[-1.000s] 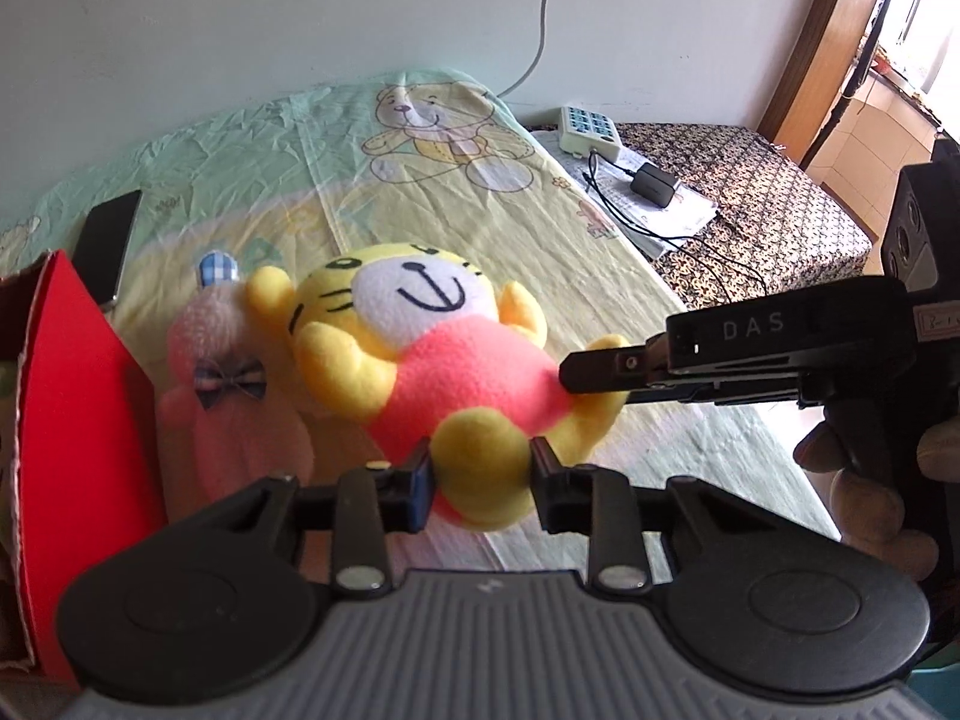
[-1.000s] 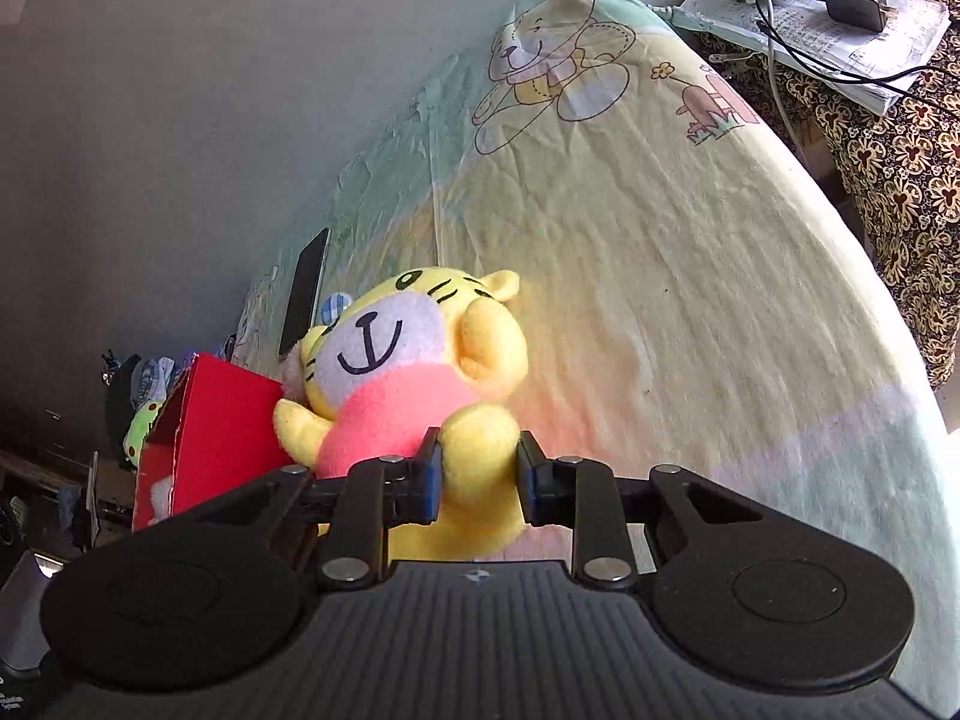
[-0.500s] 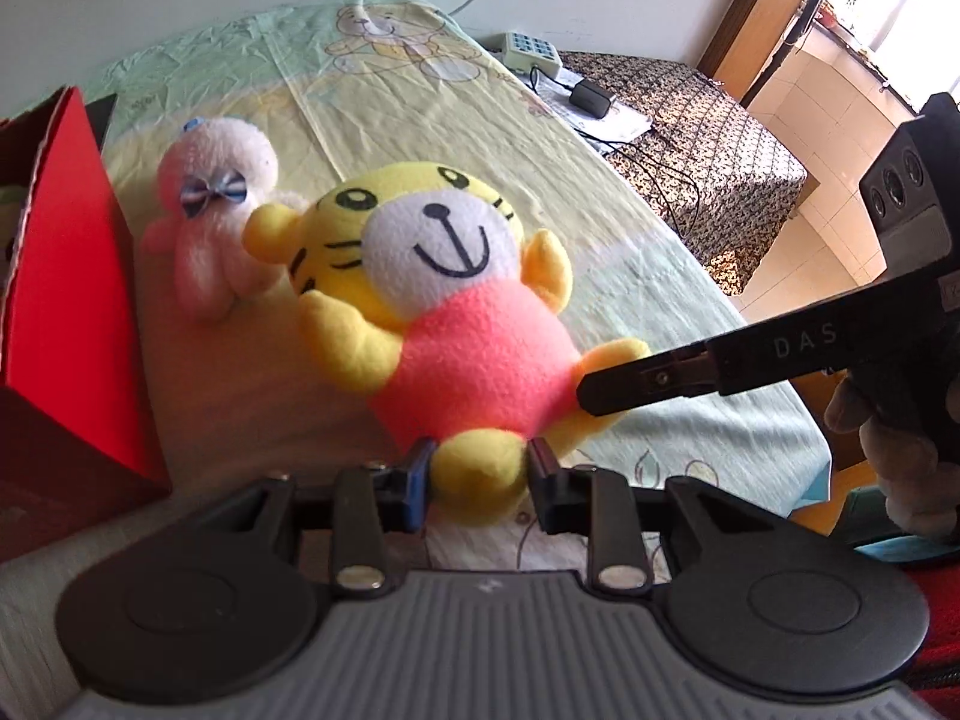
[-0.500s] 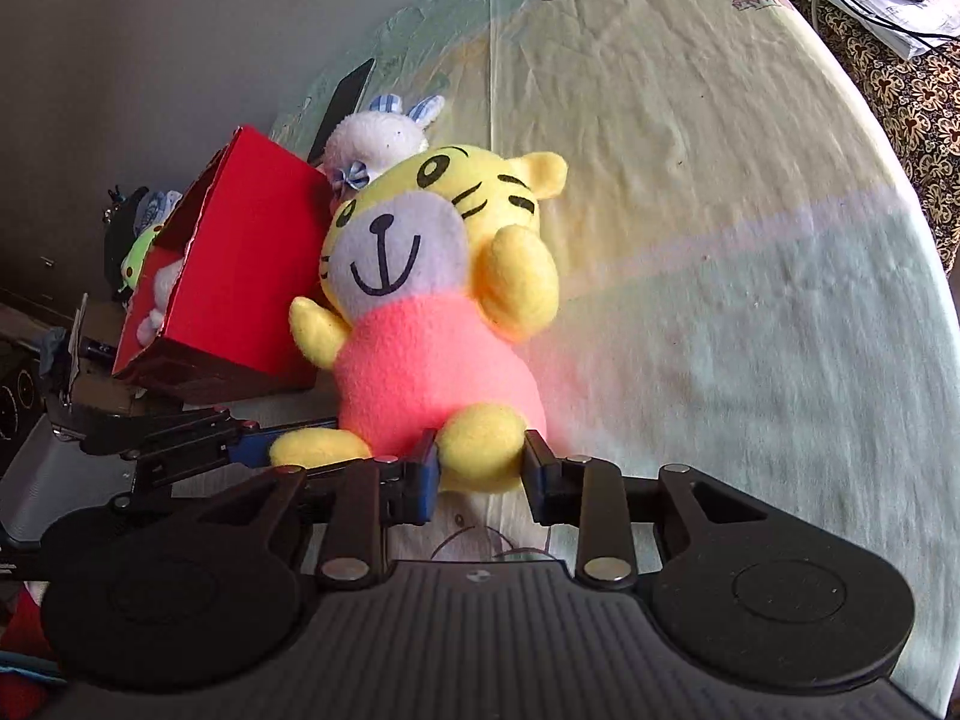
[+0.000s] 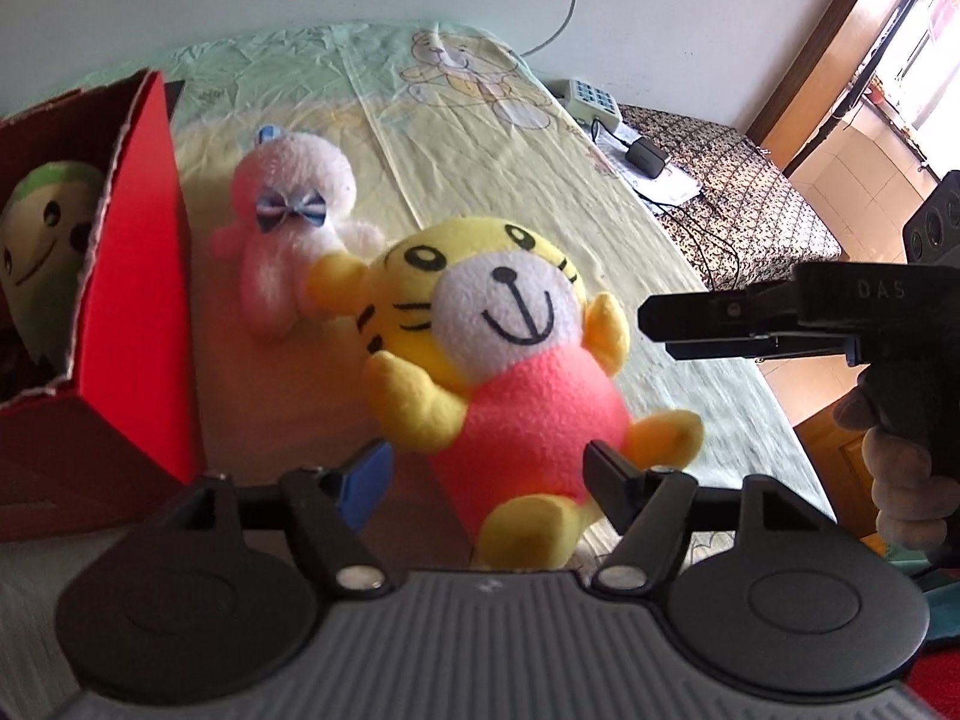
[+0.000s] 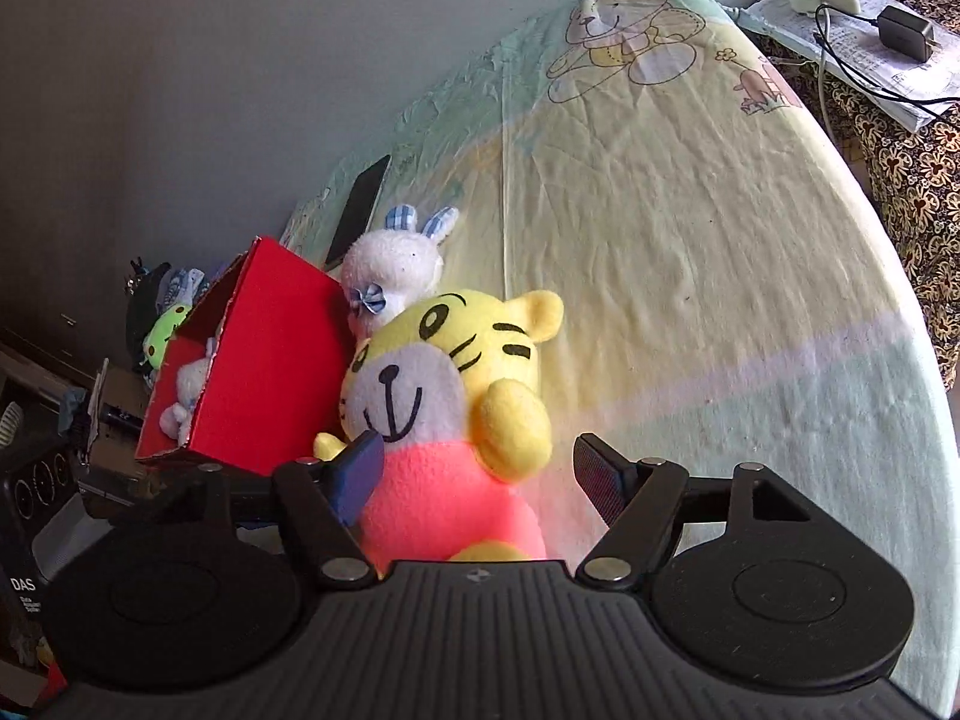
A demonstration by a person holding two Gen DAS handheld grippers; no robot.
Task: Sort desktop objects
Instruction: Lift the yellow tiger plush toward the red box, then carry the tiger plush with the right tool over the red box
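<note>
So the bed (image 6: pixel 690 252) with the cartoon-bear sheet is taking up most of both views, and the red box (image 5: pixel 138 300) is sitting at its near left corner with a green plush (image 5: pixel 42 240) already lying inside. The tiger (image 5: pixel 510 372) is sitting just right of the red box on the sheet, not in it, and looking a bit blurred, so probably still settling. The pink bunny (image 5: pixel 288 234) is sitting just behind the tiger, right beside the red box's far side.

What's changed: half a second ago both claws were pinching the tiger's feet, and now both are letting go. The left claw (image 5: pixel 486 474) is spreading wide around the tiger's lower body, gripping nothing. The right claw (image 6: pixel 477 471) is also gaping open with the tiger loose between its fingers.

My guess is the tiger isn't sorted yet, and a regrab is coming before it goes into the red box.
</note>
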